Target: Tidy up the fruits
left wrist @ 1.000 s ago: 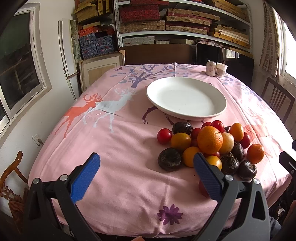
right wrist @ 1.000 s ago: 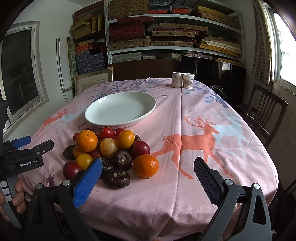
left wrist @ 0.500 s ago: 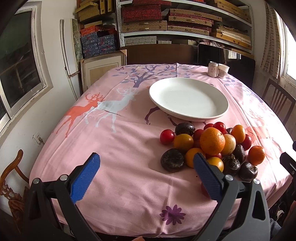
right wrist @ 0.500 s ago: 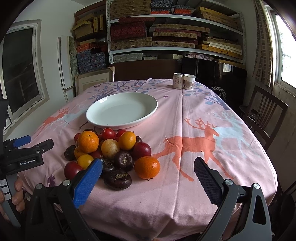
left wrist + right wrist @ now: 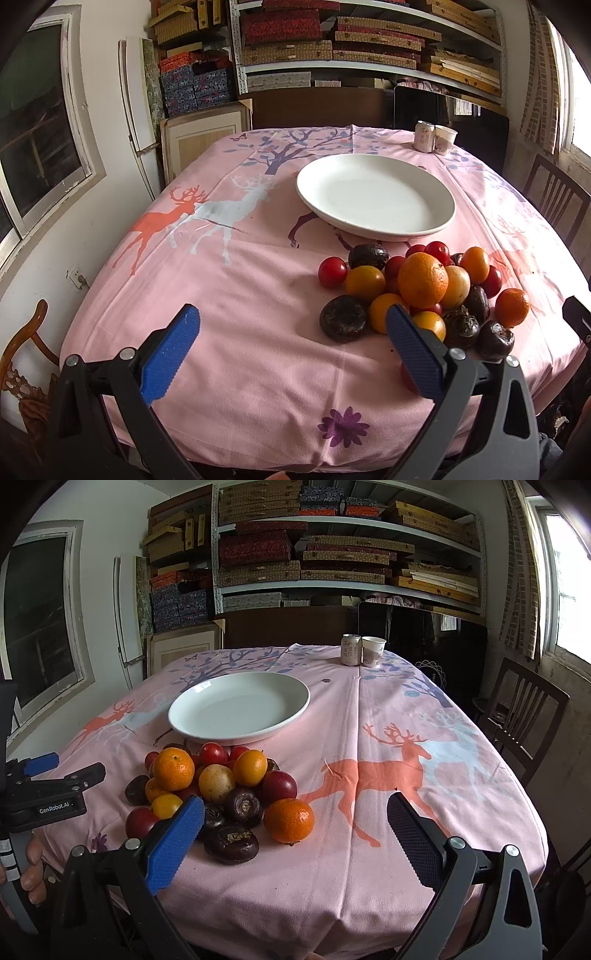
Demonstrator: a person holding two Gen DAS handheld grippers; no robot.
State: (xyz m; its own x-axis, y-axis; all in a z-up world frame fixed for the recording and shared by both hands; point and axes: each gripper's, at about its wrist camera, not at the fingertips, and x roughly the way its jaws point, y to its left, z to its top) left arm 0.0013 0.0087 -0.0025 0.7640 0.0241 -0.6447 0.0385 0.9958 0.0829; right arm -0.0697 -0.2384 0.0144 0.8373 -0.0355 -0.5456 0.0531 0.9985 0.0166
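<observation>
A pile of fruit lies on the pink tablecloth: oranges (image 5: 422, 279) (image 5: 289, 820), yellow and red round fruits (image 5: 332, 272) and dark brown ones (image 5: 343, 323) (image 5: 231, 843). A white empty plate (image 5: 375, 195) (image 5: 239, 705) sits just behind the pile. My left gripper (image 5: 291, 345) is open and empty, near the table's front edge, left of the pile. My right gripper (image 5: 295, 836) is open and empty, near the front edge, right of the pile; its left finger covers part of the pile.
A can (image 5: 350, 649) and a paper cup (image 5: 373, 651) stand at the table's far edge. A wooden chair (image 5: 524, 720) stands at the right. Shelves with boxes fill the back wall. The left gripper's body (image 5: 48, 794) shows in the right wrist view.
Both grippers have drifted slightly; the view in each shifts a little. The jaws stay open and the fruit has not moved.
</observation>
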